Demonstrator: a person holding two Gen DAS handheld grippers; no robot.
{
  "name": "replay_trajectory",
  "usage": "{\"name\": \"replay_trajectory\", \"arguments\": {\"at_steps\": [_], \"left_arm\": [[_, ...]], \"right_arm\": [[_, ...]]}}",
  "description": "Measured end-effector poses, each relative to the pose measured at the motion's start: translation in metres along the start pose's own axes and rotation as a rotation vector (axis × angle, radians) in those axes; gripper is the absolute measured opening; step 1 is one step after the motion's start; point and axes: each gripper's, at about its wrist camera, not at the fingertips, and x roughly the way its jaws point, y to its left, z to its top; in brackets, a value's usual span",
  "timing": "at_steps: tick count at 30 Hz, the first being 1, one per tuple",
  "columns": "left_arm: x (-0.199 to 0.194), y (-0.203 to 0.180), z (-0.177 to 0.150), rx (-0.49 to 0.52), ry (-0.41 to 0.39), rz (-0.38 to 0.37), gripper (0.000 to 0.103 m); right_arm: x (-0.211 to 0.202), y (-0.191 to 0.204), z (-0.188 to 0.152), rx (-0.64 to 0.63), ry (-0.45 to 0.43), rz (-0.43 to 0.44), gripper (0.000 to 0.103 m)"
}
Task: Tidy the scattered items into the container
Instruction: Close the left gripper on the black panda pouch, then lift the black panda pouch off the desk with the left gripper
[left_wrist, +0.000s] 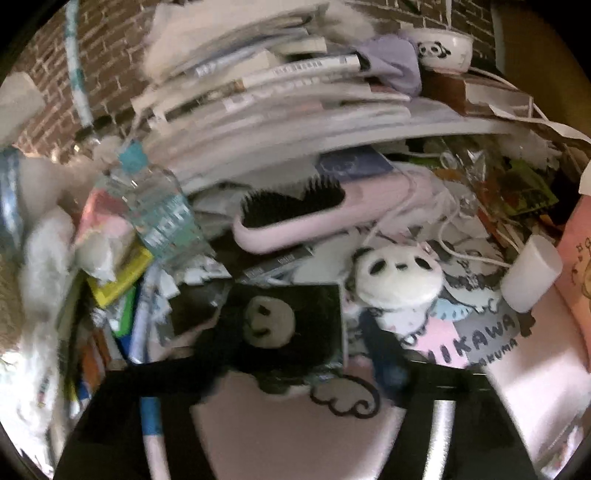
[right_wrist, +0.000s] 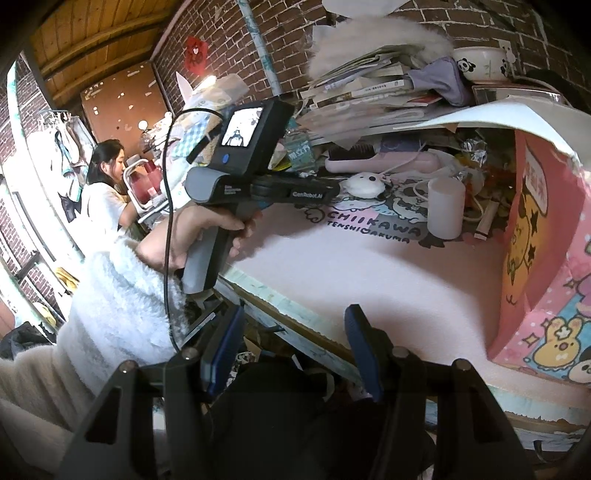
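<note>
Handheld grippers in black and grey, a fluffy white sleeve behind

The left gripper (right_wrist: 332, 190) has a grey pistol handle, a black body with white lettering, a small lit screen, a blue round button and a thin black cable; the hand (right_wrist: 207, 236) on it wears a fluffy white sleeve (right_wrist: 122, 306). The right gripper (right_wrist: 291, 350) has black arms with round metal pins and dark blue pads (right_wrist: 360, 354)

The left wrist view sits low and close over the pink printed desk mat (left_wrist: 535, 369), facing the round white panda plush (left_wrist: 397, 277) and the clutter behind it; it is motion-blurred, so its exact tilt is probably slightly downward. The right wrist view looks from farther back, off the mat's (right_wrist: 351, 280) near edge, toward the same plush (right_wrist: 365, 184). The 2 views share the plush and the pink hairbrush with black bristles (left_wrist: 295, 218) (right_wrist: 354, 158) behind it.
</note>
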Motion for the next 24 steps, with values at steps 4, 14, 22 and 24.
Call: {"name": "replay_trajectory", "arguments": {"at_steps": [4, 14, 22, 24], "left_arm": [[0.010, 0.007, -0.001, -0.010, 0.035, -0.001, 0.081], [0.022, 0.020, -0.004, -0.070, 0.083, -0.098, 0.071], [0.017, 0.023, -0.006, -0.102, 0.073, -0.111, 0.066], [0.009, 0.024, -0.006, -0.117, 0.059, -0.125, 0.061]], "right_arm": [[0.000, 0.000, 0.000, 0.004, 0.001, 0.000, 0.054], [0.001, 0.001, -0.001, 0.006, 0.008, 0.005, 0.054], [0.001, -0.002, -0.002, 0.013, 0.007, 0.007, 0.054], [0.001, -0.002, -0.002, 0.013, 0.009, 0.009, 0.054]]}}
